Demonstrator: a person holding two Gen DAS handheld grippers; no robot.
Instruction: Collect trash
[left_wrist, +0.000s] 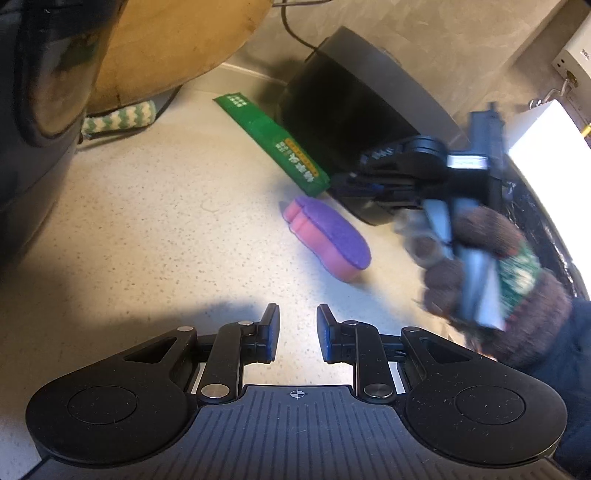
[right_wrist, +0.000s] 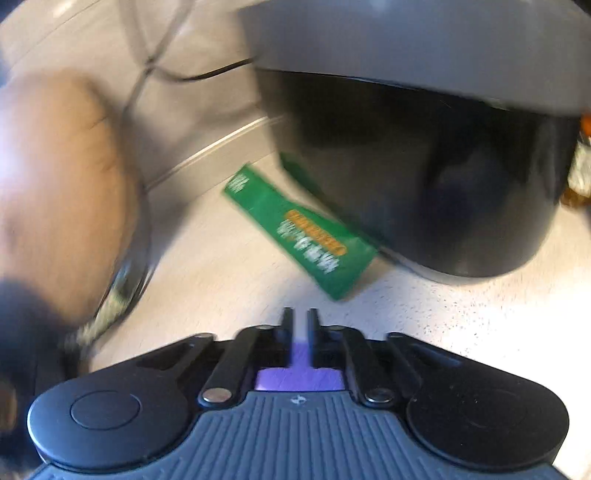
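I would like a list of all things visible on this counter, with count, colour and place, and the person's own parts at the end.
green packet: 1, green, flat on counter beside the black appliance
sponge: 1, purple top, pink base, counter centre
black appliance: 1, black with grey lid, at back
wooden board: 1, tan, back left
knitted cloth: 1, green-white, under the board
counter: 1, speckled beige
left gripper: 1, black, open, empty
right gripper: 1, black, jaws narrow, state unclear
gloved hand: 1, brown glove, right side

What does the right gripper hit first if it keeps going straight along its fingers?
Probably the green wrapper: it lies directly ahead of the right gripper on the countertop, with the black appliance just behind. The picture is blurred, so depth is uncertain.
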